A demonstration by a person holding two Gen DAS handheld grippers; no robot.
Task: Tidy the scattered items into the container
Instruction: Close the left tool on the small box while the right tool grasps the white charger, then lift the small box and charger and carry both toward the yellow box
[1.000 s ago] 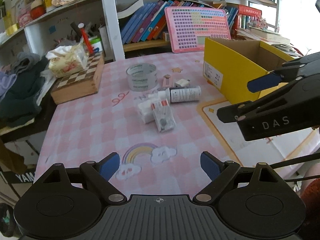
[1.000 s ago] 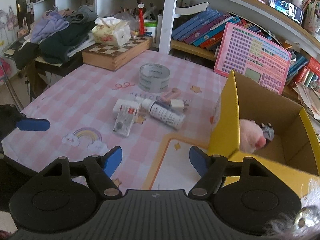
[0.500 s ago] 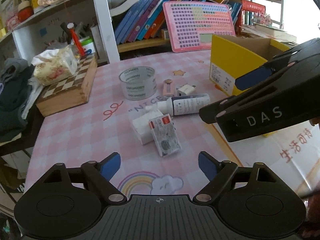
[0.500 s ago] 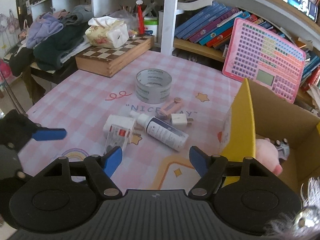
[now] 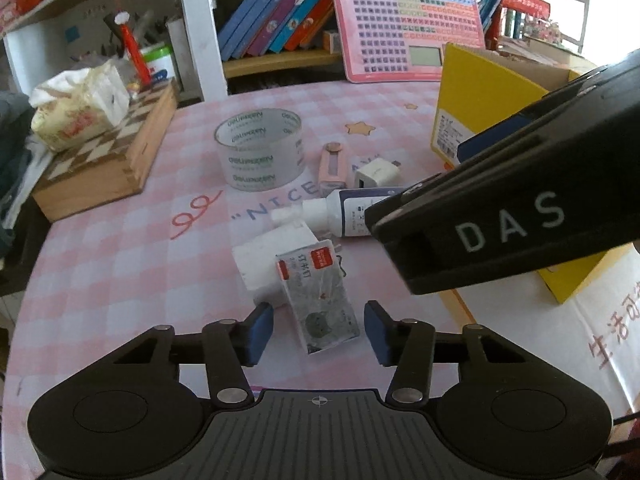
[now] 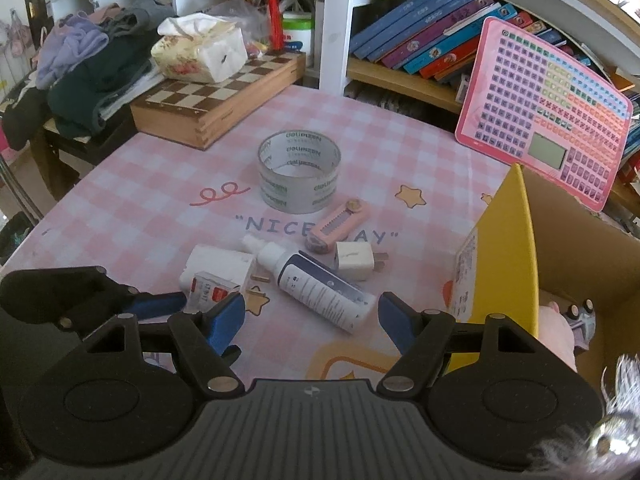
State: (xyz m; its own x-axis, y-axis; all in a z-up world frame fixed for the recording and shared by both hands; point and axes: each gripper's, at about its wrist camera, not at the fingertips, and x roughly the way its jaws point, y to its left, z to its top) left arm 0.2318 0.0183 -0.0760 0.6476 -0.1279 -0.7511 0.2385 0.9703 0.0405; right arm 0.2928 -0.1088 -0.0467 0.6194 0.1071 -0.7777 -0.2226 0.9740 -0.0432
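Observation:
My left gripper (image 5: 318,332) is open, its fingers either side of the near end of a clear staple packet (image 5: 318,300) that lies on a white box (image 5: 268,258). My right gripper (image 6: 310,318) is open, just short of a white and navy spray bottle (image 6: 316,286). The packet (image 6: 208,290) and the left gripper's blue fingertip (image 6: 158,305) show at lower left of the right wrist view. A tape roll (image 5: 260,148), a pink cutter (image 5: 332,166) and a white charger plug (image 5: 376,174) lie beyond. The yellow cardboard box (image 6: 508,256) stands at the right and holds a pink plush toy (image 6: 554,330).
A wooden chess box (image 6: 220,96) with a tissue pack (image 6: 200,50) sits at the table's back left. A pink keyboard toy (image 6: 548,116) leans on the bookshelf behind. Dark clothes (image 6: 92,80) are piled off the left edge. The right gripper's black body (image 5: 520,216) crosses the left wrist view.
Both grippers have moved forward toward the pile of items. The left gripper's fingers have narrowed and now straddle the staple packet. The right gripper has come close to the spray bottle.

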